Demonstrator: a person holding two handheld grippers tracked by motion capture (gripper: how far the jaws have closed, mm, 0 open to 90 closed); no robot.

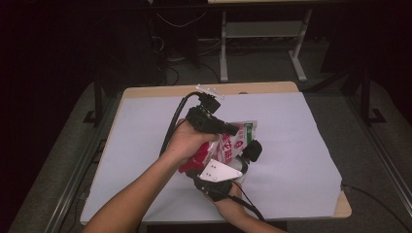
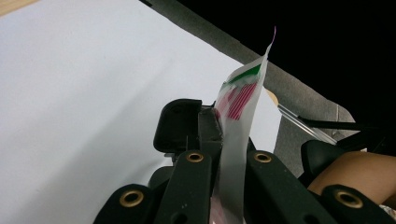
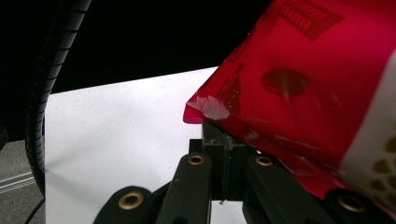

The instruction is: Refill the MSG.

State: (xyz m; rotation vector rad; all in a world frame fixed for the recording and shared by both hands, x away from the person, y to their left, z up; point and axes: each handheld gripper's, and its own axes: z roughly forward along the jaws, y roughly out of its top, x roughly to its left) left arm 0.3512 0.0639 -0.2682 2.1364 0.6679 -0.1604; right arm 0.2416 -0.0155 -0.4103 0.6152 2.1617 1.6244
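Observation:
A snack bag (image 1: 229, 145), red at the bottom, white in the middle and green-striped at the top, is held up off the white-covered table (image 1: 291, 145) between both grippers. My left gripper (image 1: 232, 130) comes from the left and is shut on the bag's pale top edge (image 2: 239, 105), which stands upright between its jaws (image 2: 223, 136). My right gripper (image 1: 197, 170), with a grey three-cornered plate (image 1: 216, 172) on top, is below it. In the right gripper view its jaws (image 3: 224, 140) are shut on the red lower corner of the bag (image 3: 299, 88).
The left gripper's ribbed black cable (image 3: 46, 84) arcs up beside the hands. Wooden table edges (image 1: 252, 88) show at the back and front right. A cable (image 1: 374, 199) lies on the floor at right; a desk frame (image 1: 262, 43) stands beyond.

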